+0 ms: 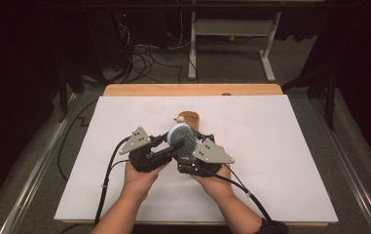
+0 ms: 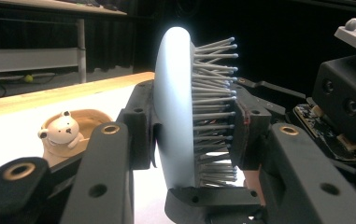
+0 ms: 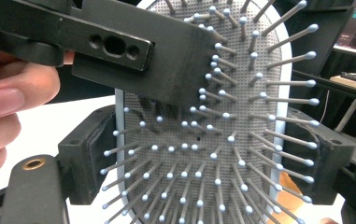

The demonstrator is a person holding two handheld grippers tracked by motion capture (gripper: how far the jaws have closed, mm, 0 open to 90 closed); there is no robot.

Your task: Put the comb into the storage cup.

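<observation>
Fingers of the left gripper (image 1: 173,146) are clamped on the pale blue hairbrush (image 1: 183,141): in the left gripper view one pad presses the smooth back of the brush head (image 2: 173,107) and the other pad (image 2: 248,126) bears on the tips of the bristles, so the head stands on edge between them. That hand's fingertips curl around the gripper body at the left of the right gripper view (image 3: 7,102). On the white tabletop (image 1: 270,165) the brush is held up off the surface, just in front of the middle, with both hands meeting below it. Behind the brush, near it but apart, sits a small tan cup (image 1: 189,118) with a little white bear figure (image 2: 63,130) at its rim. To the right, the fingers of the right gripper (image 1: 198,152) take the same brush by its two long edges; in the right gripper view its pads (image 3: 89,158) sit against the blue rim on either side, bristles facing the camera, and the left gripper's pad crosses the upper part of the bristle field.
</observation>
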